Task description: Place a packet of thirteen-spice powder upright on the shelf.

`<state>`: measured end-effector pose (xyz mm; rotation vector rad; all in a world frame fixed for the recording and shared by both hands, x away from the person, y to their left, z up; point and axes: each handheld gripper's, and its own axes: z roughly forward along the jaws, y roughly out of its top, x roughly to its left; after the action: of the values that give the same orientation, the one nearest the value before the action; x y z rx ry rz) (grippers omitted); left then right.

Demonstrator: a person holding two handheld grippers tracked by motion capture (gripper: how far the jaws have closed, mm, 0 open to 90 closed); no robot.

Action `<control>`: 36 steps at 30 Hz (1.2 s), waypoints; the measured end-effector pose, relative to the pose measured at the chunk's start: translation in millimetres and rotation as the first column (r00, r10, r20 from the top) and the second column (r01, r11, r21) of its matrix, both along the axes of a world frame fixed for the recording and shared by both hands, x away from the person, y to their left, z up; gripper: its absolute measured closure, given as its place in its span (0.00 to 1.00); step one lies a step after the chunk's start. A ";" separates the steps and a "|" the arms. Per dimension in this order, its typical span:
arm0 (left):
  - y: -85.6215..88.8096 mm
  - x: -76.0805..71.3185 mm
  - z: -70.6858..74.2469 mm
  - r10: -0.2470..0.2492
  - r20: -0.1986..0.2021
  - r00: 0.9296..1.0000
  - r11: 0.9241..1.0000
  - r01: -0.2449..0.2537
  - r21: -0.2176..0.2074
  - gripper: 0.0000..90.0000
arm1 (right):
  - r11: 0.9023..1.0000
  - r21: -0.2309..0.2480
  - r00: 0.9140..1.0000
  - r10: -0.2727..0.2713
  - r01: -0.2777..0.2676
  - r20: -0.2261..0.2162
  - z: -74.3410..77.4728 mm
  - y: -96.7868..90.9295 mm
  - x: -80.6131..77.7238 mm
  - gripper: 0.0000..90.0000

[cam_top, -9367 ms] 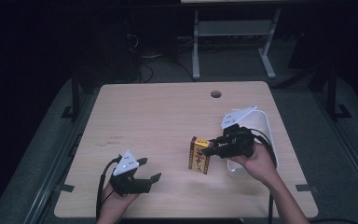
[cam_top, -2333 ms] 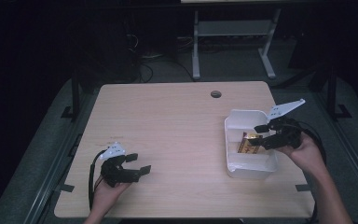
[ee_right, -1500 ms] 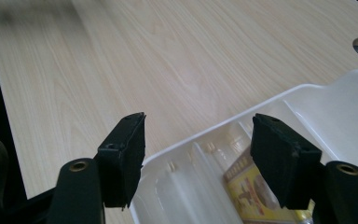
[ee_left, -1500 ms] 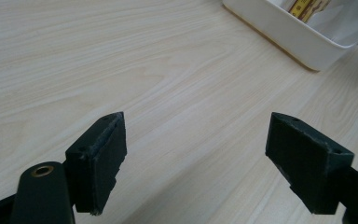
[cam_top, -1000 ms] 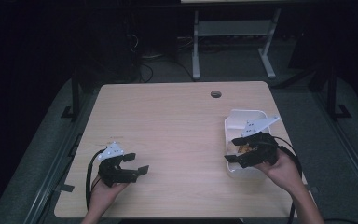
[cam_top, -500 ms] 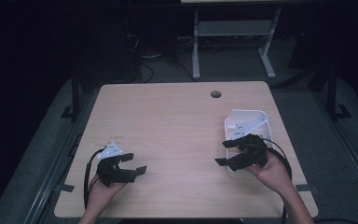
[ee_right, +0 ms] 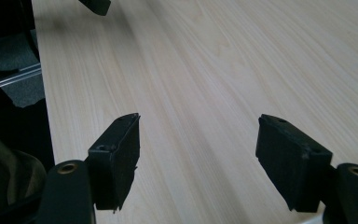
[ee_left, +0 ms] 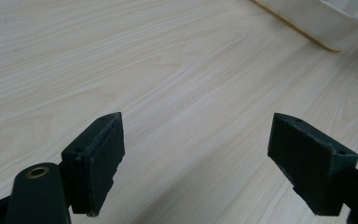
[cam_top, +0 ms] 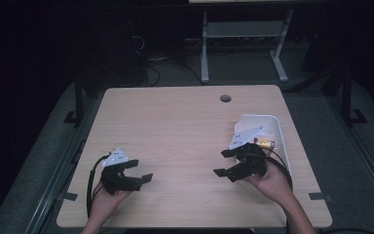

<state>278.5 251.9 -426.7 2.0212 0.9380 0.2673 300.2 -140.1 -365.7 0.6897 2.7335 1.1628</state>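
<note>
Left to right across the worktop (cam_top: 175,122): the left hand-held gripper (cam_top: 139,171) sits low over the near left corner, held in the person's left hand (cam_top: 108,200). Its jaws stand wide apart and have just been opening further; the left gripper view shows nothing but bare wood between them, with the pads clear of any object. The middle of the worktop carries nothing, and a cable hole (cam_top: 225,98) lies near the far edge. Toward the near right, the right hand-held gripper (cam_top: 224,163) is held in the right hand (cam_top: 272,179), pointing toward the centre and away from the white bin (cam_top: 258,119). Its jaws are likewise wide and have just been opening a little more; the right gripper view confirms bare wood between them, nothing gripped or touched. The white bin stands along the right edge, just behind this gripper, and the yellow packet (cam_top: 264,143) lies inside it, partly masked by the gripper's grey plate. Judgement on progress: the packet is in the bin, so the placing step appears complete. What remains, as far as can be assessed, is only bringing the right hand to rest; no other loose object is visible on the worktop.
</note>
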 end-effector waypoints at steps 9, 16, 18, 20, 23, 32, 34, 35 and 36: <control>1.1 -0.2 0.3 0.003 0.000 1.000 1.000 -0.003 -0.002 0.20 | 0.999 0.012 0.999 0.038 -0.038 -0.004 -3.1 15.9 -1.9 0.32; 0.6 0.1 -0.2 0.002 0.002 1.000 1.000 -0.002 0.008 0.20 | 0.998 0.015 0.998 0.054 -0.053 -0.015 -9.7 25.1 -3.7 0.32; 0.8 0.2 -0.2 -0.001 0.002 1.000 1.000 0.001 0.011 0.20 | 0.998 0.014 0.998 0.058 -0.058 -0.014 -11.3 28.0 -4.2 0.32; 0.6 0.2 -0.4 -0.004 0.001 1.000 1.000 0.004 0.012 0.20 | 0.998 0.016 0.998 0.065 -0.065 -0.019 -12.9 30.7 -4.3 0.32; 0.1 0.1 -0.4 -0.007 0.003 1.000 1.000 0.007 0.019 0.20 | 0.997 0.014 0.997 0.072 -0.072 -0.019 -13.8 34.7 -5.0 0.32; -0.2 0.2 -0.6 -0.009 0.004 1.000 1.000 0.009 0.027 0.20 | 0.996 0.037 0.996 0.085 -0.084 -0.040 -21.4 43.1 -6.3 0.32; -0.5 0.1 -0.7 -0.009 0.004 1.000 1.000 0.009 0.026 0.20 | 0.996 0.039 0.995 0.087 -0.085 -0.044 -23.0 44.1 -6.5 0.32; -0.6 0.0 -0.7 -0.009 0.004 1.000 1.000 0.009 0.028 0.20 | 0.996 0.032 0.995 0.086 -0.084 -0.048 -23.8 45.2 -6.8 0.32; -0.6 0.0 -0.8 -0.009 0.005 1.000 1.000 0.009 0.030 0.20 | 0.996 0.029 0.995 0.088 -0.087 -0.045 -24.2 45.9 -6.9 0.32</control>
<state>278.5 251.2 -427.5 2.0507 0.9272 0.2829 293.4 -94.2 -389.9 0.6131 2.8173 1.2191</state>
